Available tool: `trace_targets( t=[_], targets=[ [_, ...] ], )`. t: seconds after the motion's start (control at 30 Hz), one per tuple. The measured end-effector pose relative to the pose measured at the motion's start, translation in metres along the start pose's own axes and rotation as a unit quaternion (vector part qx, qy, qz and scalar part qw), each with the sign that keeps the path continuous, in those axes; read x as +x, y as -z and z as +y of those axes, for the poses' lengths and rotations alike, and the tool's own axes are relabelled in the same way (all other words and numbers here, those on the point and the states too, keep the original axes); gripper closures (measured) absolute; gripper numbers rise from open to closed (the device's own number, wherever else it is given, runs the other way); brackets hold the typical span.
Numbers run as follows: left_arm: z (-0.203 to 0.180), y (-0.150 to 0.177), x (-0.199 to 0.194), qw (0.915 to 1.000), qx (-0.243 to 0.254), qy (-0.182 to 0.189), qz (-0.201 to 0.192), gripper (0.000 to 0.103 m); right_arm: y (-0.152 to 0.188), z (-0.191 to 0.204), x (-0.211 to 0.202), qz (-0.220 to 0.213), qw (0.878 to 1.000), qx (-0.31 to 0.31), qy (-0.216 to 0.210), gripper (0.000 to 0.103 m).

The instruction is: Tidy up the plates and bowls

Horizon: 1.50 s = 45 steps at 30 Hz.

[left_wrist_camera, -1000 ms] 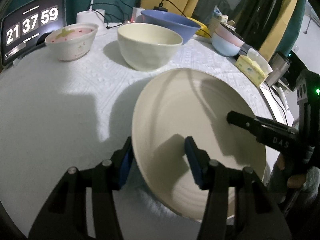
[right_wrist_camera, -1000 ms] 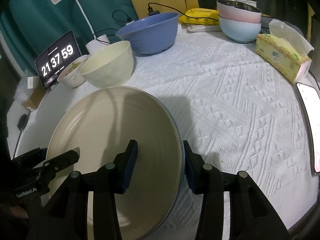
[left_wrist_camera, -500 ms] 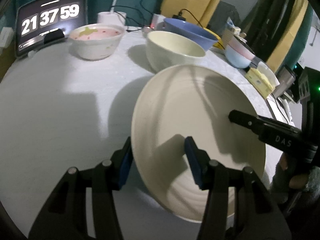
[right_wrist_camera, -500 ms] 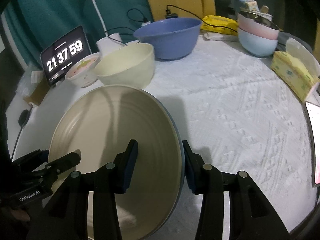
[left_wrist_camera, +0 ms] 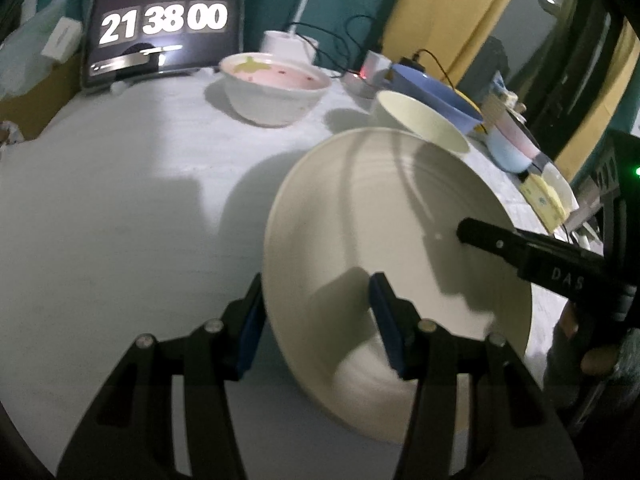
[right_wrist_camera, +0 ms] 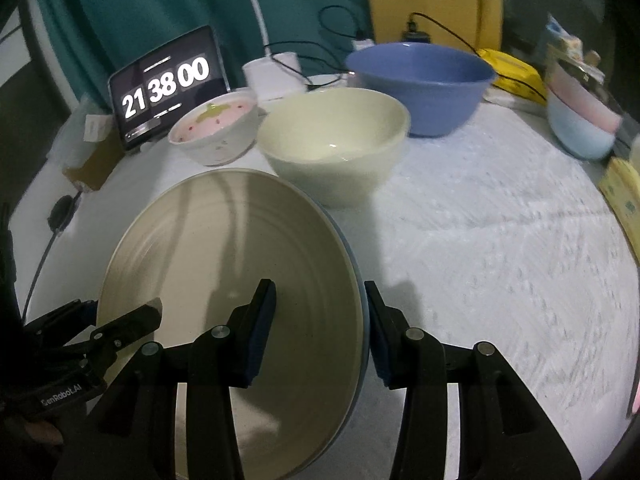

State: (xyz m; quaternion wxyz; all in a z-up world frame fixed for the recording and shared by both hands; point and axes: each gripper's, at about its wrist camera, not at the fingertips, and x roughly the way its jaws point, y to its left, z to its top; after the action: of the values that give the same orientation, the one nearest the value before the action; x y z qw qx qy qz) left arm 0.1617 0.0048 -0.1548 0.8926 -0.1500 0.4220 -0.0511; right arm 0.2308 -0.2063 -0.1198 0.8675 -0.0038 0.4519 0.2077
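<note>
The left hand-held gripper [left_wrist_camera: 316, 320] pinches the near rim of the cream plate [left_wrist_camera: 392, 248]; the right hand-held gripper [right_wrist_camera: 320, 320] pinches its opposite, blue-backed edge; the plate hangs tilted above the white-clothed worktop [right_wrist_camera: 500, 240], near the cream bowl [right_wrist_camera: 334, 144], strawberry bowl [right_wrist_camera: 214, 132] and blue bowl [right_wrist_camera: 420, 84].

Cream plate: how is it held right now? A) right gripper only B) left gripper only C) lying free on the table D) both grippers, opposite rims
D: the left gripper straddles one edge of the cream plate with a pad on each face, and the right gripper straddles the opposite rim in the same way.
</note>
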Motion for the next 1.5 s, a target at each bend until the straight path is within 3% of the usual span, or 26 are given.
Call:
trace_targets(
  t=[0.43, 0.8, 1.2, 1.5],
  targets=[
    [0.053, -0.01, -0.011, 0.9989, -0.038, -0.022, -0.013, 0.051, -0.023, 0.05, 0.035, 0.011, 0.999, -0.04, -0.022, 0.057],
    [0.079, -0.018, -0.006, 0.9975, -0.059, -0.037, -0.01, 0.051, -0.033, 0.07, 0.06, 0.026, 0.998, -0.048, -0.036, 0.057],
    [0.078, -0.021, 0.001, 0.9969, -0.062, -0.046, -0.018, 0.05, -0.028, 0.063, 0.072, 0.036, 0.997, -0.047, -0.039, 0.055],
    [0.077, -0.024, -0.024, 0.9922, -0.07, -0.09, -0.051, 0.05, -0.021, 0.047, 0.05, 0.018, 0.998, -0.041, -0.032, 0.055]
  ],
)
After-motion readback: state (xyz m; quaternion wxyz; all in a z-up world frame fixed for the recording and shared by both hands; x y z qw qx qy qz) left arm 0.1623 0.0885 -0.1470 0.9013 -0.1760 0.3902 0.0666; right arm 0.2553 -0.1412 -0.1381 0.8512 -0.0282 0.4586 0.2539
